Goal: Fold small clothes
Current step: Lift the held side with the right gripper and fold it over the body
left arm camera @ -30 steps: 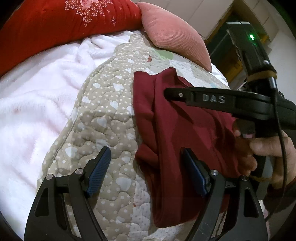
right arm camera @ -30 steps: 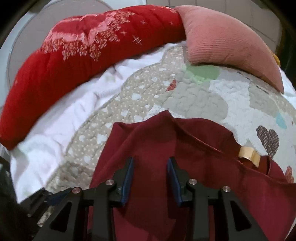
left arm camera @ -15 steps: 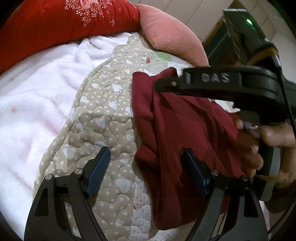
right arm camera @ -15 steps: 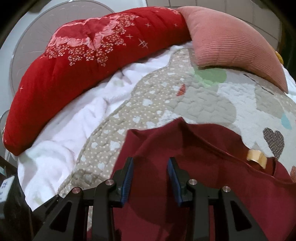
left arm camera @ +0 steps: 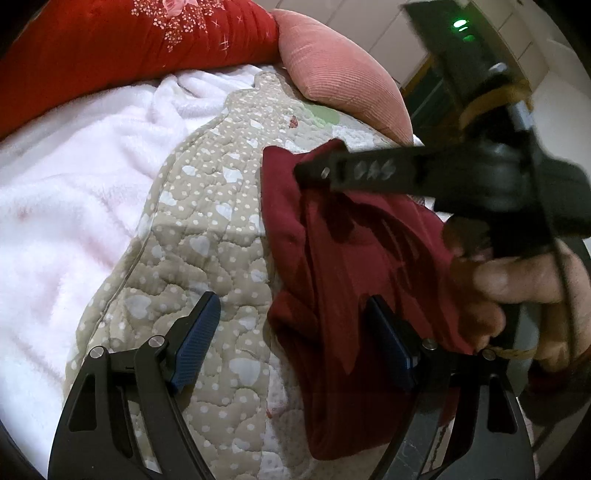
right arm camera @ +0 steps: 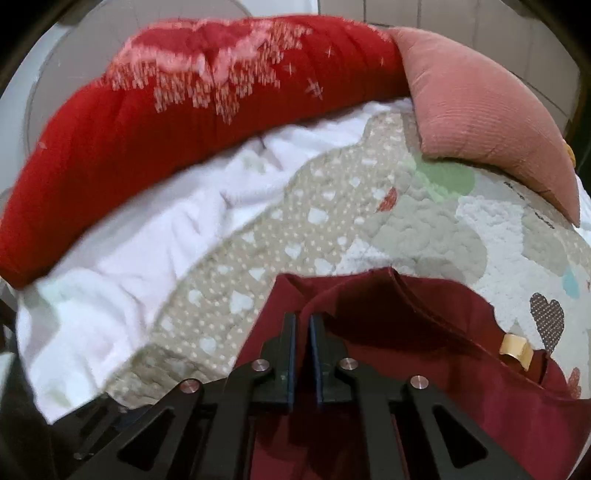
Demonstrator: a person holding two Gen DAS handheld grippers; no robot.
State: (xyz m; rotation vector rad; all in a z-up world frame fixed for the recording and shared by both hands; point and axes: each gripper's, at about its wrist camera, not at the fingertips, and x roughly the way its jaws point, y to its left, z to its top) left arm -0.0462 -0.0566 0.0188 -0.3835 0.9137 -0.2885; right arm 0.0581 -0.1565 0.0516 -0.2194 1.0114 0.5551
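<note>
Right tongs pinch the maroon garment — left tongs gape.

A bed is covered by a beige quilted bedspread patterned with white dots and pale hearts; toward its far side the quilting turns to white, green and grey heart patches. A fluffy white fleece blanket is spread beside it, along the quilt's scalloped edge. A long red padded bolster with pink floral print is laid behind the blanket, and a dusty-pink ribbed cushion is set against its end. Pale panelled walls are seen beyond.
</note>
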